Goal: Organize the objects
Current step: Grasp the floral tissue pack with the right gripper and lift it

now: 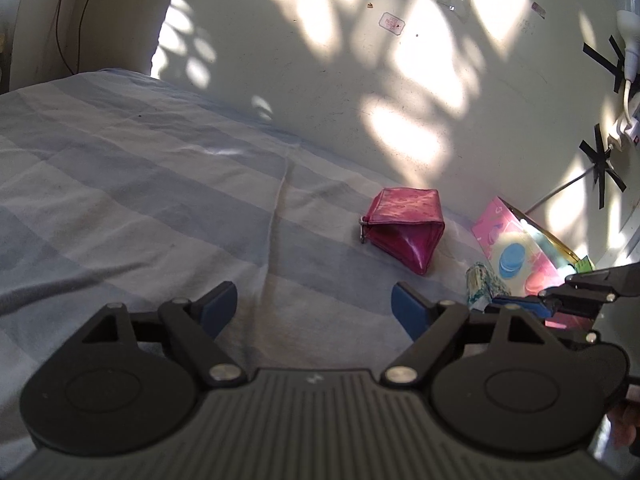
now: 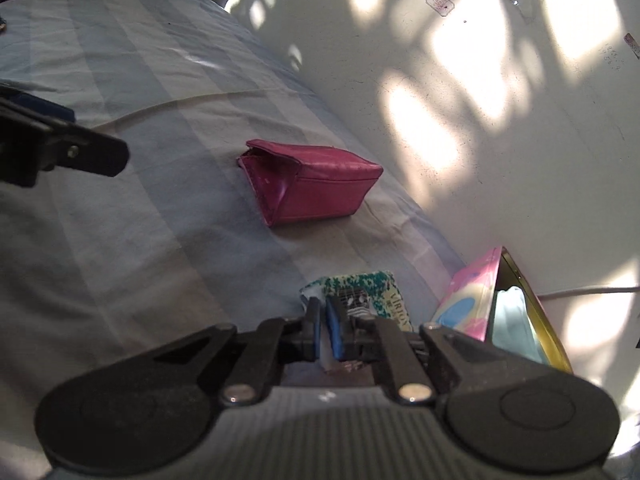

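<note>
A magenta pouch [image 1: 404, 232] [image 2: 312, 184] lies on the striped bedsheet [image 1: 140, 184] close to the wall. To its right, a green-and-white patterned packet [image 1: 482, 282] [image 2: 372, 292] rests beside an open pink box [image 1: 520, 256] [image 2: 472, 300] that holds something pale blue. My right gripper [image 2: 324, 320] [image 1: 516, 305] is shut on the near edge of that packet, with a thin white strip pinched between its blue pads. My left gripper [image 1: 314, 304] stands open over bare sheet, short and left of the pouch, with nothing between its fingers. One left finger [image 2: 80, 152] shows at the left of the right wrist view.
A pale wall [image 1: 360, 80] with patches of sunlight runs along the far side of the bed. A white plug and cable [image 1: 628, 60] are taped to the wall with black tape at the right. The sheet stretches away wide to the left.
</note>
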`<state>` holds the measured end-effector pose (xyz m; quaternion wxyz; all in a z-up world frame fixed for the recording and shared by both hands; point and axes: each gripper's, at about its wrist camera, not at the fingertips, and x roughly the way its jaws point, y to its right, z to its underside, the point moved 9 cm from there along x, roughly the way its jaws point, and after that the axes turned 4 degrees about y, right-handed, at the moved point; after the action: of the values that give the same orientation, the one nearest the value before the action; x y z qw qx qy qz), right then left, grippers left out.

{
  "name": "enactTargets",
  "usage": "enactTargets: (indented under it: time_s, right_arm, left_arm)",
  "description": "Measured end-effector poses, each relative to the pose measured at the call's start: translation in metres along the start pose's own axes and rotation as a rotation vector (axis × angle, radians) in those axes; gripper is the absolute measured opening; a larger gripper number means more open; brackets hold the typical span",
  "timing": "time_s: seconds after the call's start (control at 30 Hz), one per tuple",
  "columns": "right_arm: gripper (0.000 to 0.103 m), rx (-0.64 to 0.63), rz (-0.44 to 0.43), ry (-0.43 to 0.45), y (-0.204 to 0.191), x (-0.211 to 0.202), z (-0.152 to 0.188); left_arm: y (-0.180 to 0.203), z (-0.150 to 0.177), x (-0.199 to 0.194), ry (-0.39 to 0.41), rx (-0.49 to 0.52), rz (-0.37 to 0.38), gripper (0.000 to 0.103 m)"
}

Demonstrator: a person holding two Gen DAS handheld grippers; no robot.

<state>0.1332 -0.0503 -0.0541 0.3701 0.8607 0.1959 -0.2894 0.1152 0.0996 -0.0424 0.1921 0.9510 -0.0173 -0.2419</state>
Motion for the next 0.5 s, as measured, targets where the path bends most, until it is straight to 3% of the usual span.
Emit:
enactTargets:
  time_s: [0.13,0.23,0.3,0.43,0.5]
  right_arm:
    - [0.006,-0.019,-0.125,0.083,-0.038,-0.062,0.017]
    - [0.012,-0.055,-0.211,0.134,-0.062,-0.108,0.045]
    - [0.032,0.015,-0.215,0.137,-0.06,-0.125,0.062]
    - [0.053,0.372,-0.263,0.134,-0.039,-0.133,0.095]
    - [0.073,0.463,-0.235,0.16,-0.033,-0.132,0.1]
  left_arm:
    - [0.002,0.001,0.0,-0.001,0.009,0.009,0.086]
    - [0.008,0.001,-0.002,0.0,0.022,0.05,0.086]
    - [0.016,0.001,-0.006,0.014,0.04,0.088,0.085]
    - [0.055,0.01,-0.009,-0.005,0.116,0.268,0.085]
    - [0.076,0.019,-0.008,-0.032,0.181,0.327,0.085]
